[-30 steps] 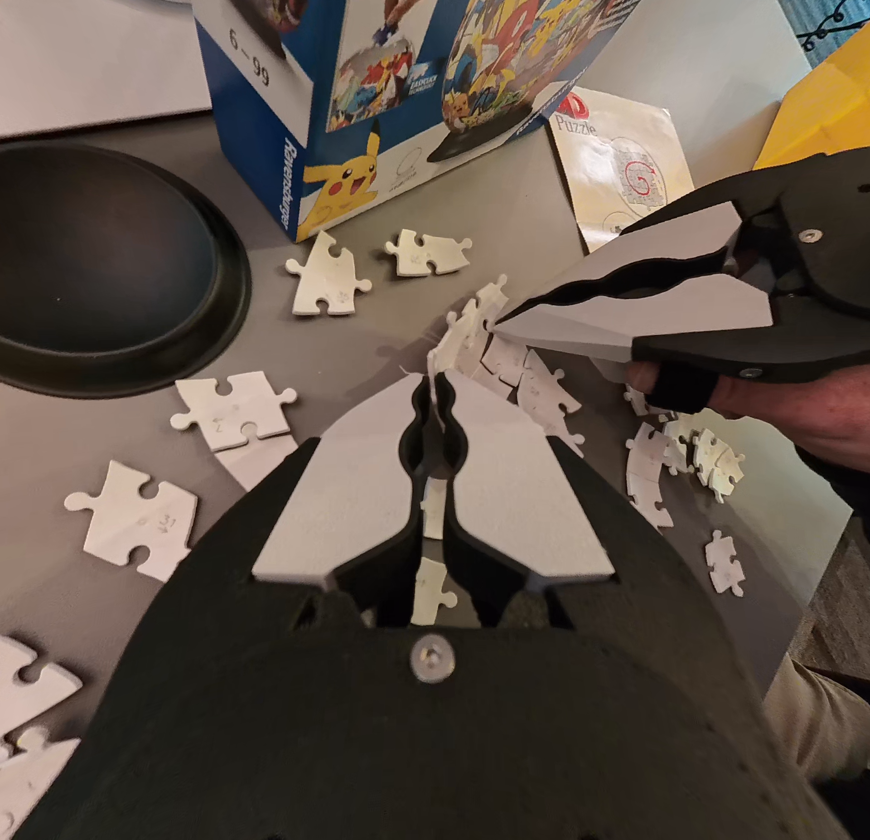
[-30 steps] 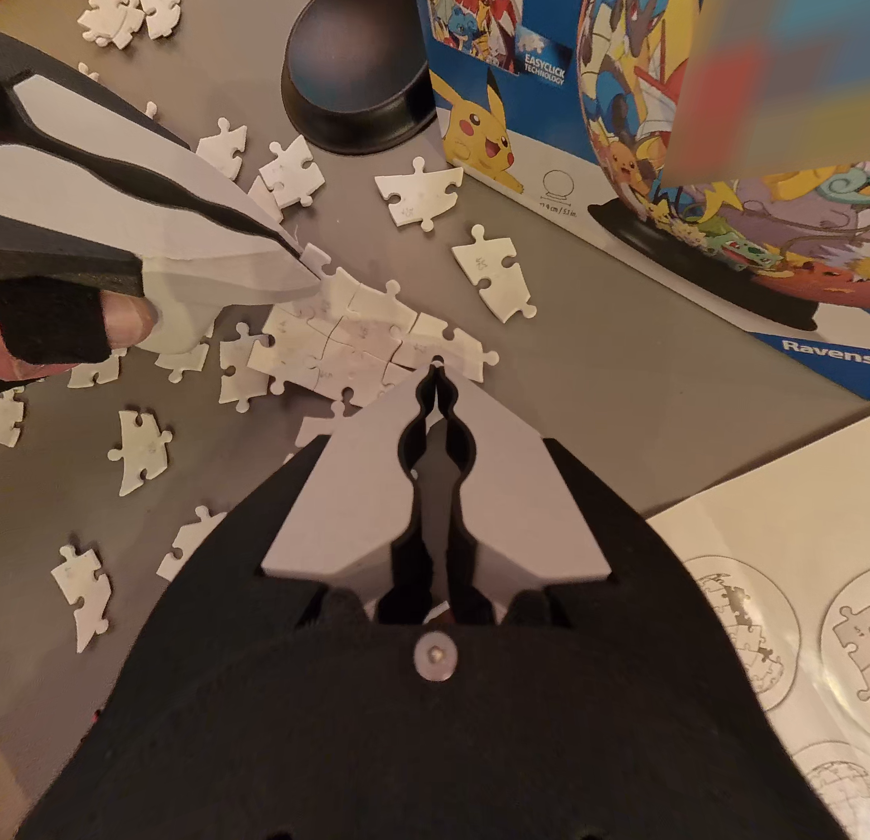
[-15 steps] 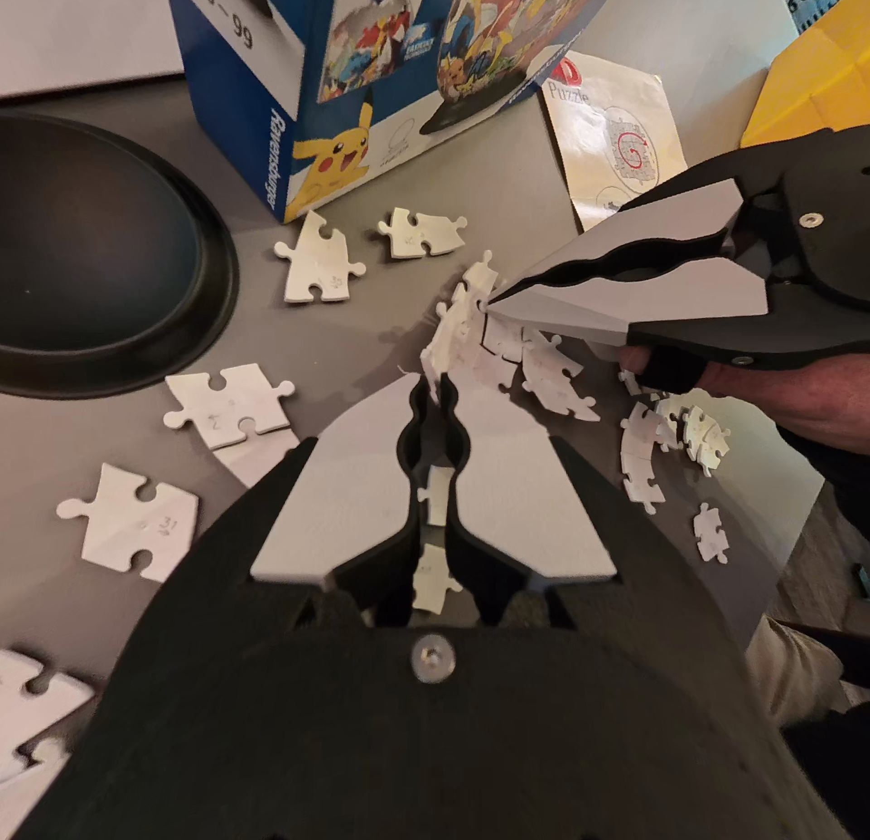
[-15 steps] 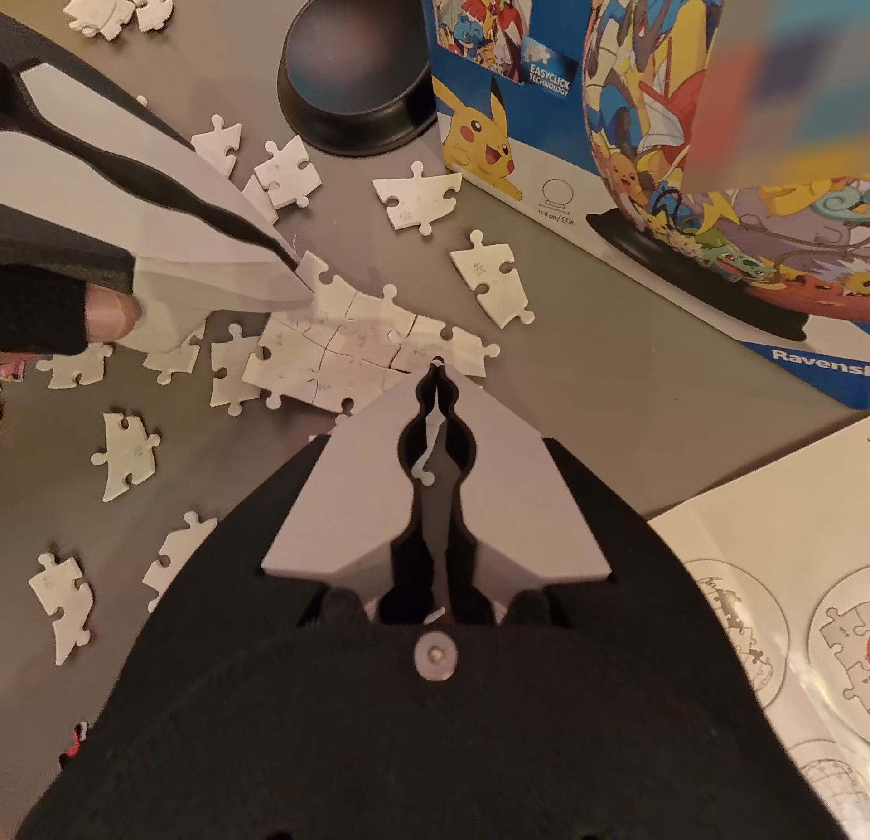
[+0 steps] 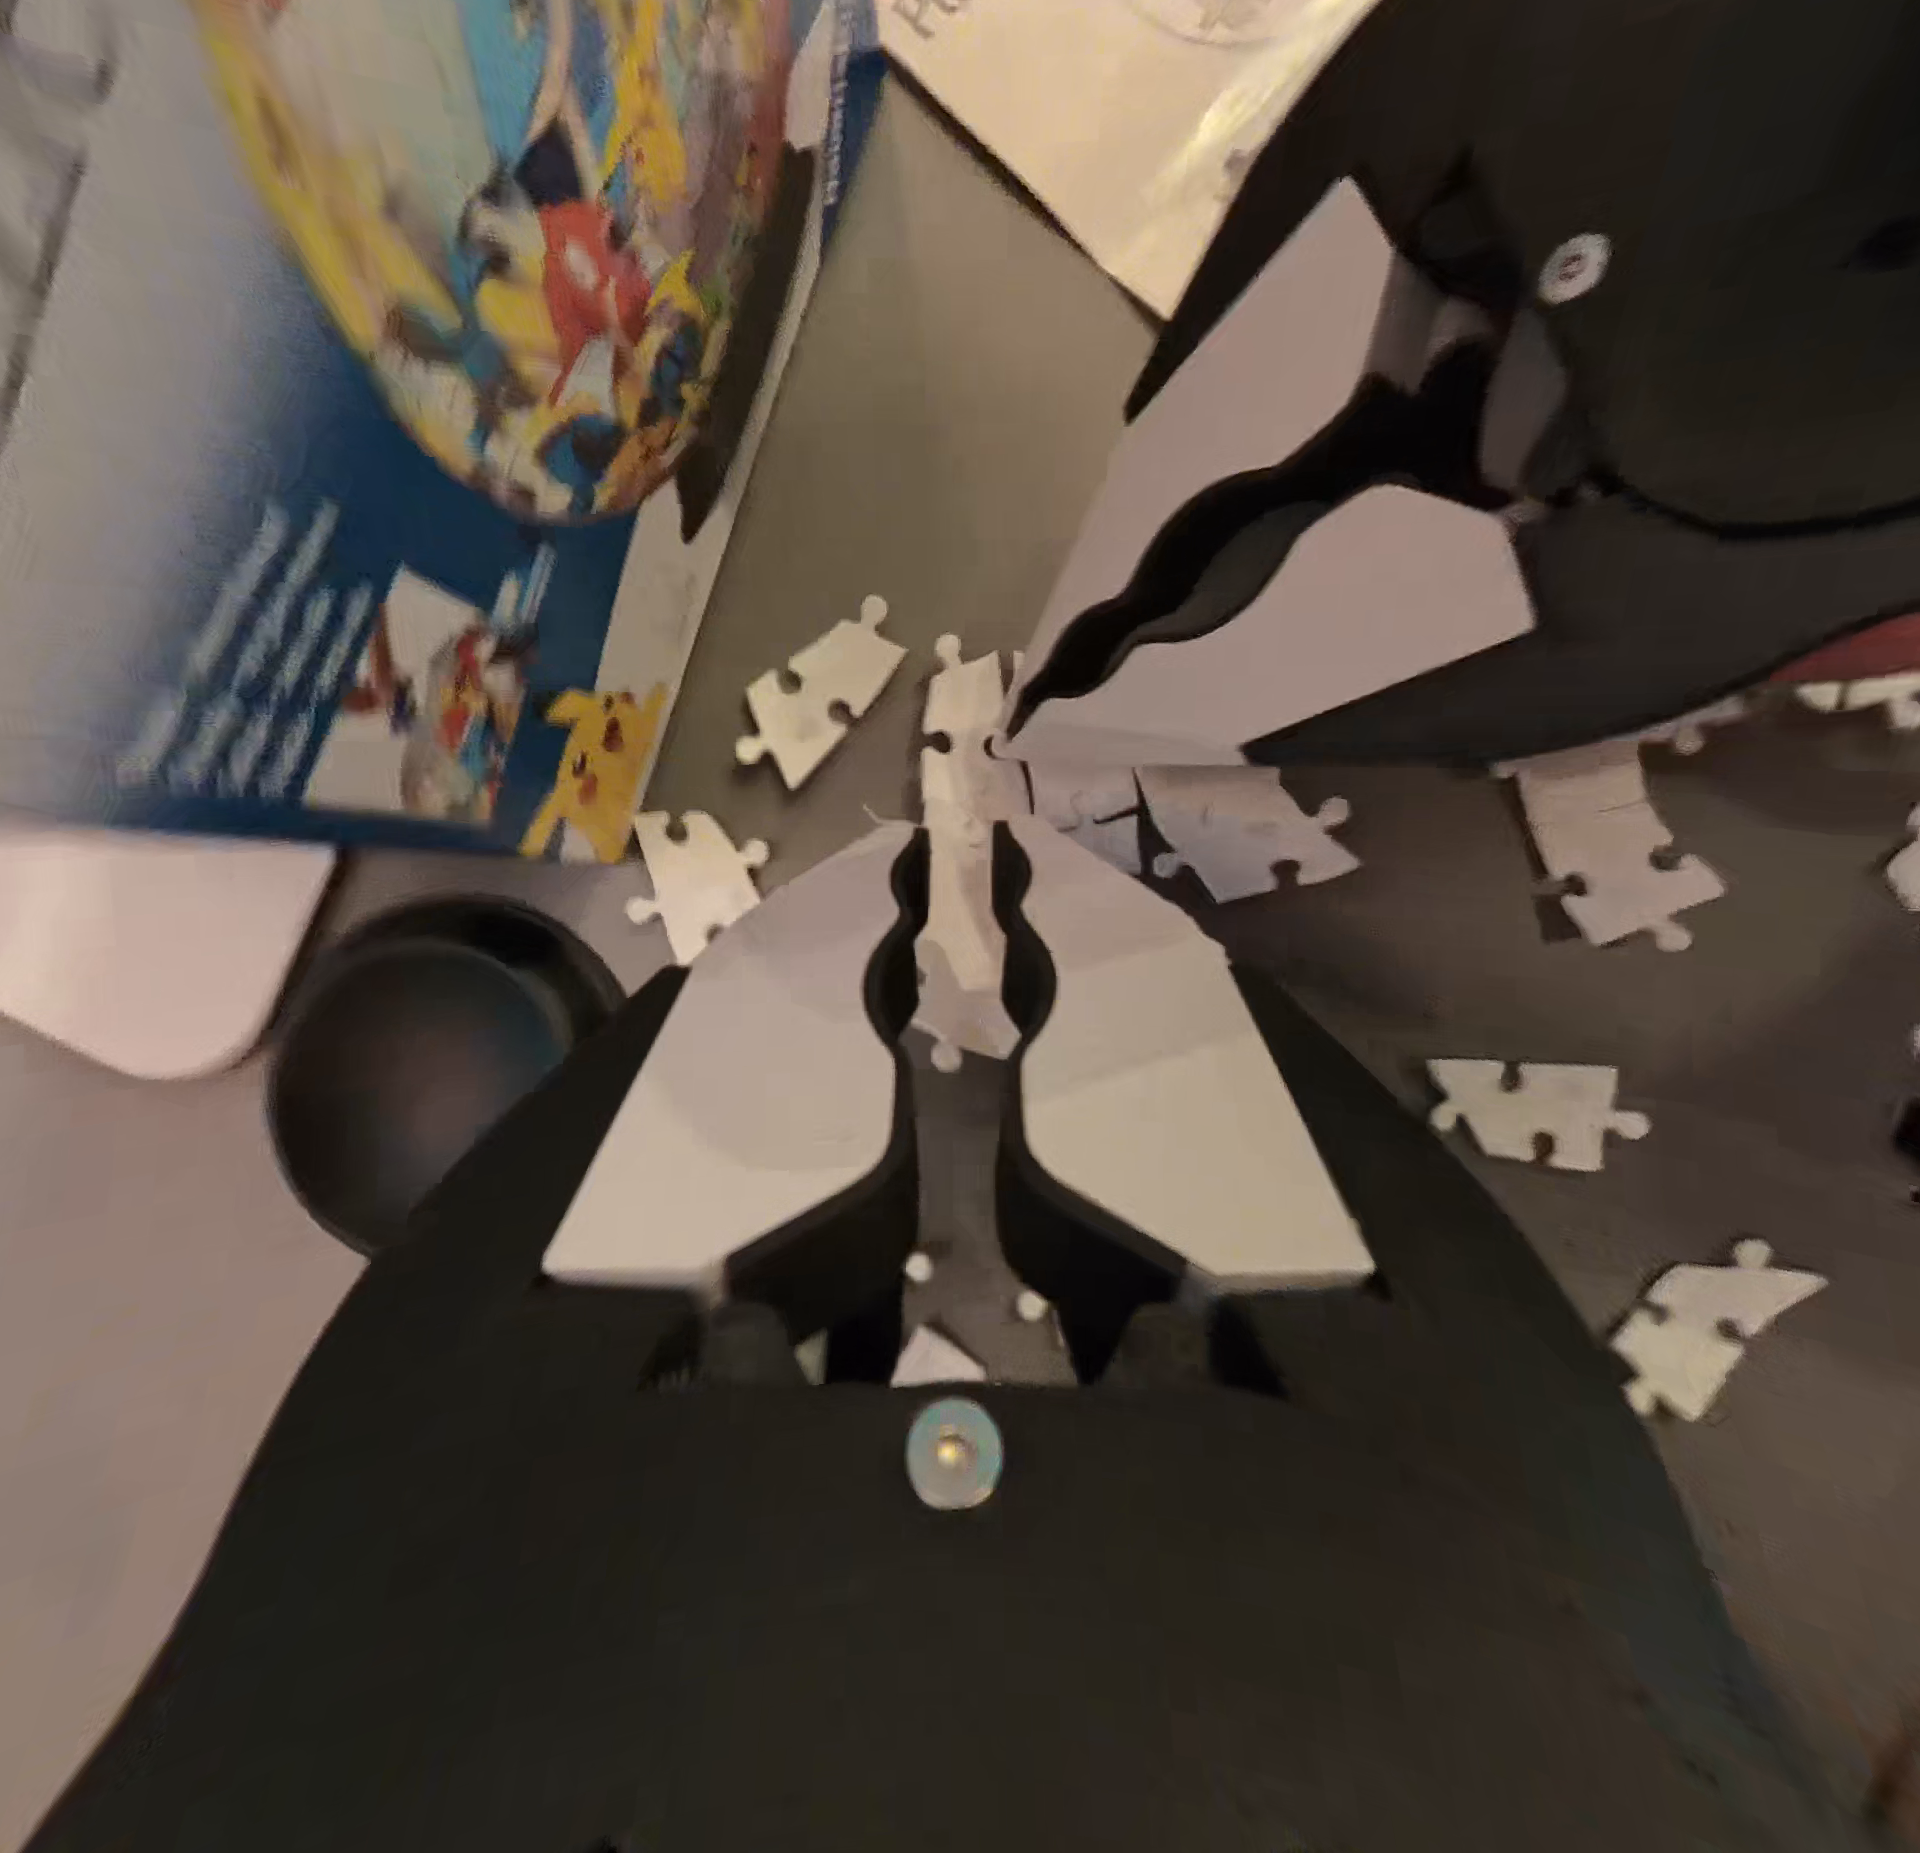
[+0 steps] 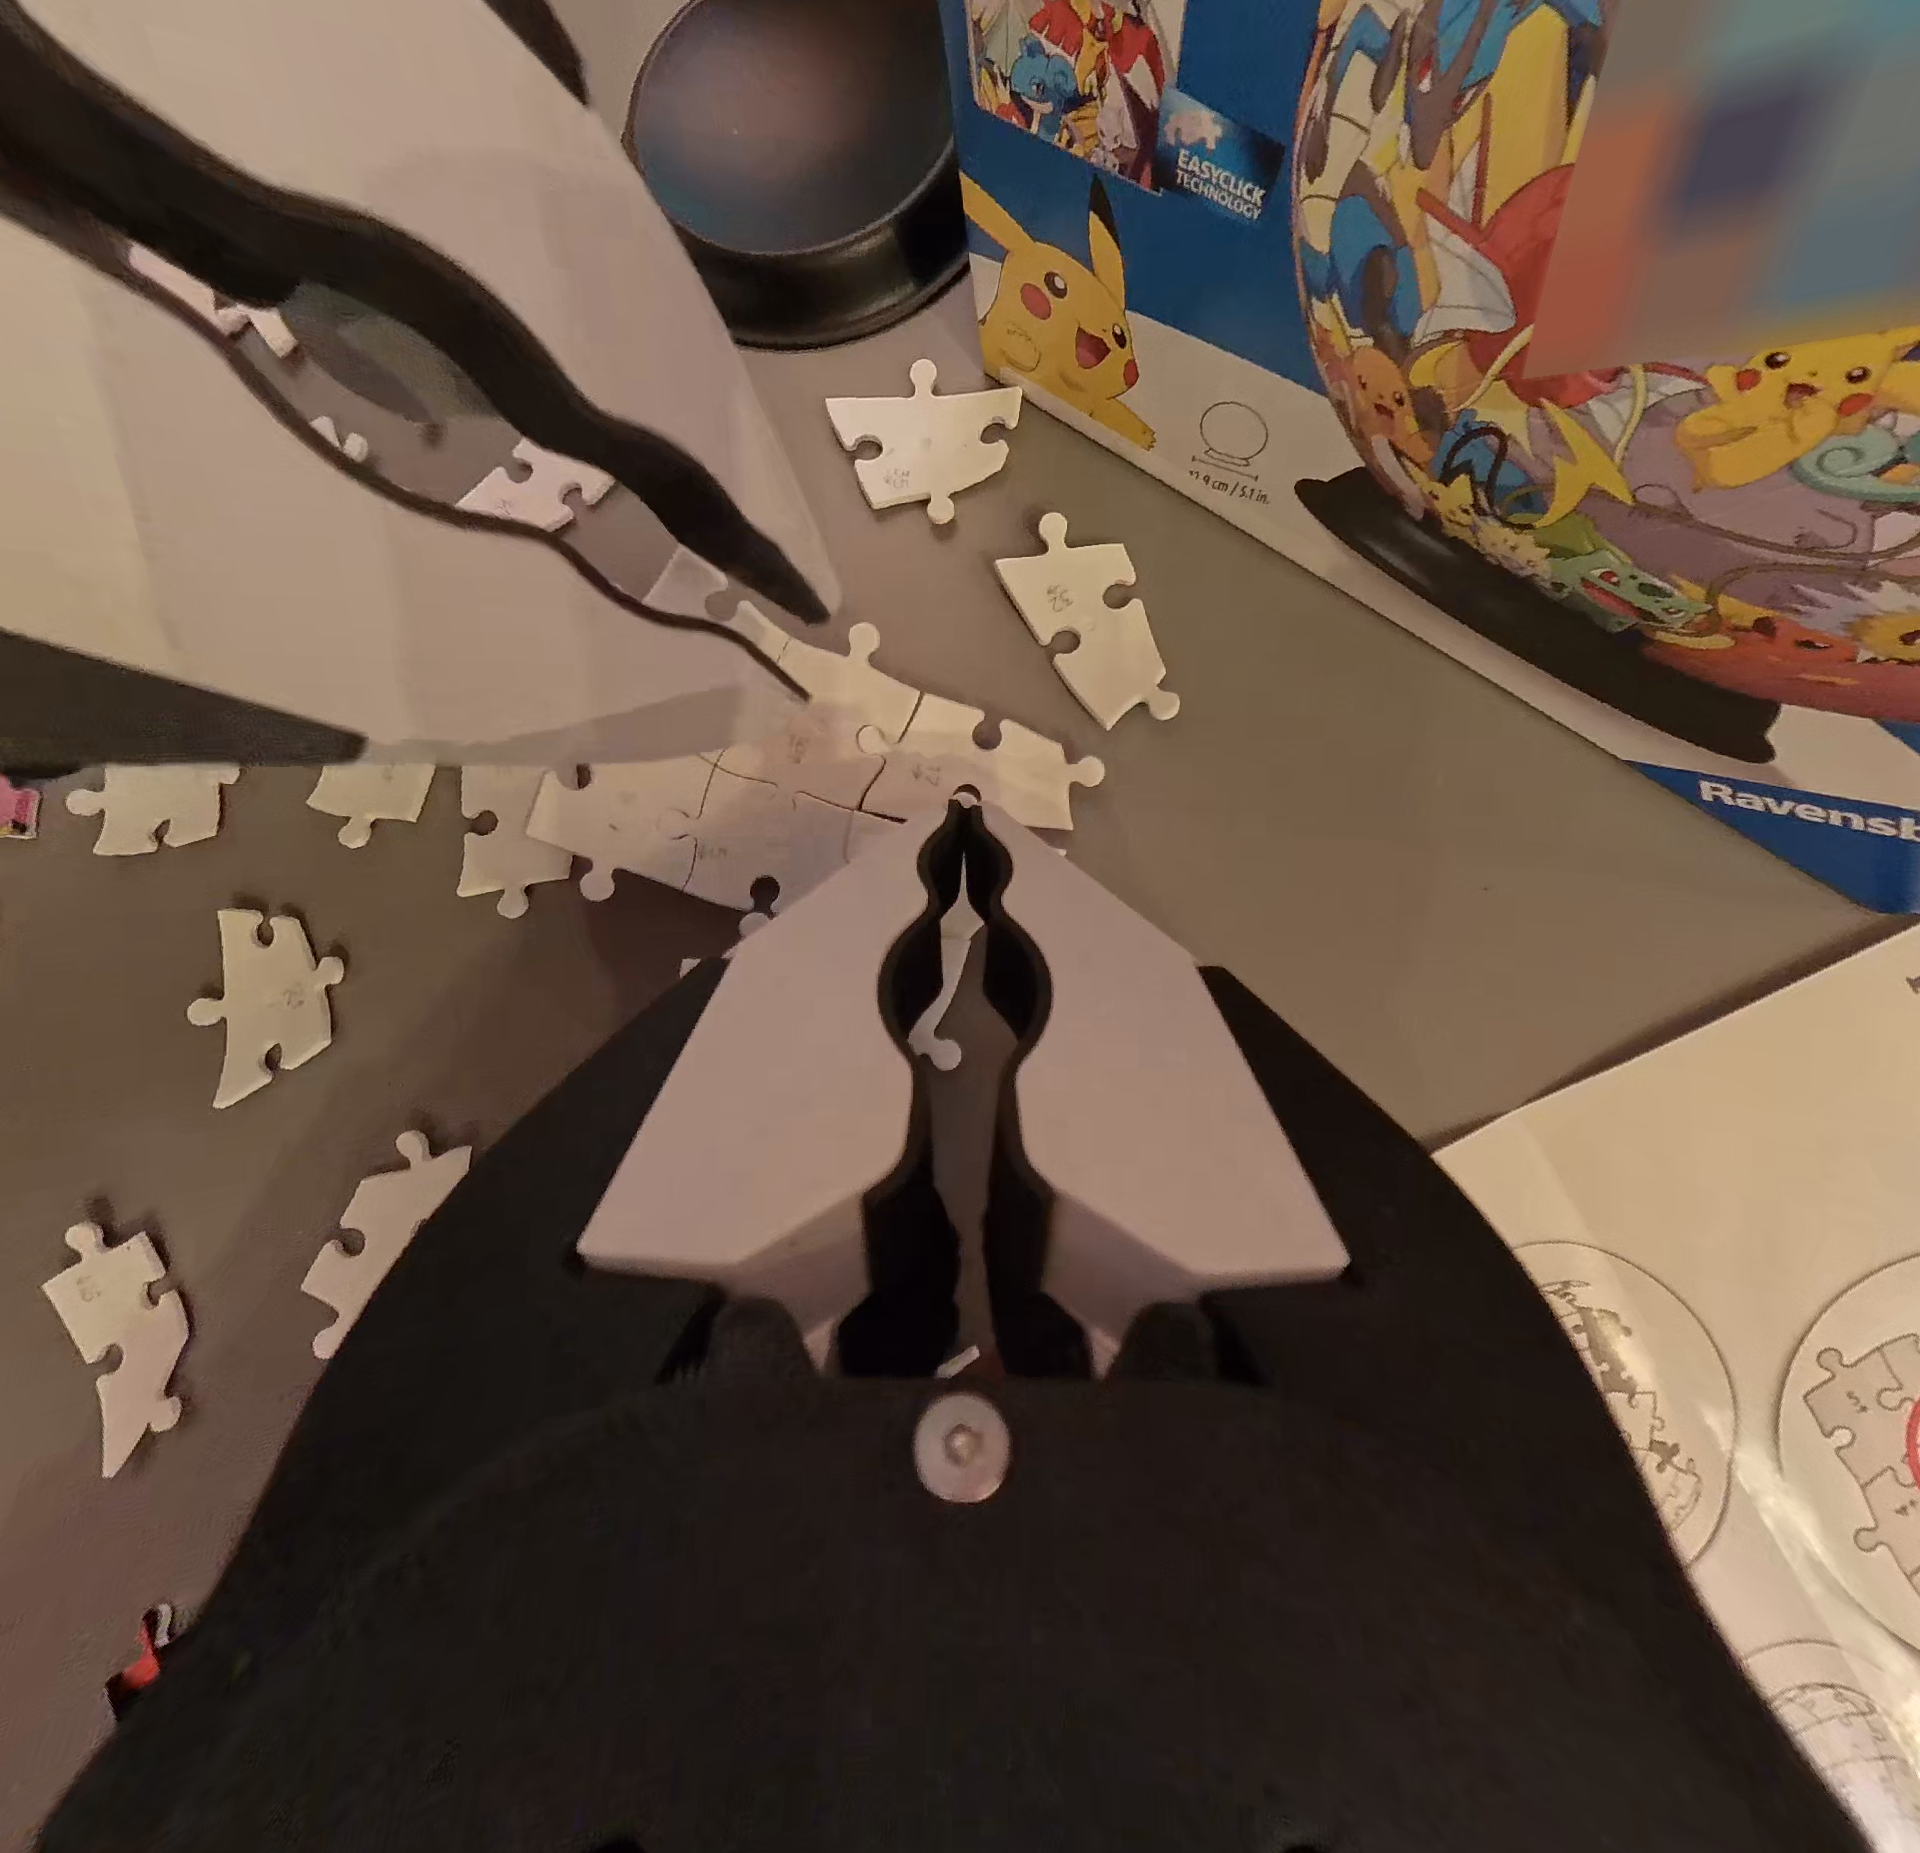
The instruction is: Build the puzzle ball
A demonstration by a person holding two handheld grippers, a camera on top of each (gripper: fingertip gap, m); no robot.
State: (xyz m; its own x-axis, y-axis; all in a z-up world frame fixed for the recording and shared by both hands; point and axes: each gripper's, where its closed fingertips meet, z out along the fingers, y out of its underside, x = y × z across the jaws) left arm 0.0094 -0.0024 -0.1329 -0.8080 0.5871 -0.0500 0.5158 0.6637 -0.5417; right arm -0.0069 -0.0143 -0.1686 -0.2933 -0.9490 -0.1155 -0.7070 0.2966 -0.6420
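Grey-fingered left gripper [image 5: 958, 835] tilted, pinching joined puzzle pieces [image 5: 961, 764].

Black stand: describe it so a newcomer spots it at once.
Start at the big blue puzzle box standing at the far side of the grey table. Just left of its corner sits the black stand, a round, shallow dish. It is the only dark, round thing among flat white puzzle pieces.

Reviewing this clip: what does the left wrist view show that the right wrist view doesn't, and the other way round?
Left only: the left gripper closed on the joined pieces' raised edge.
Right only: the joined pieces' broad backs, and the leaflet's circle diagrams.
Both: the box, black stand, loose pieces, and the right gripper shut at the joined pieces.
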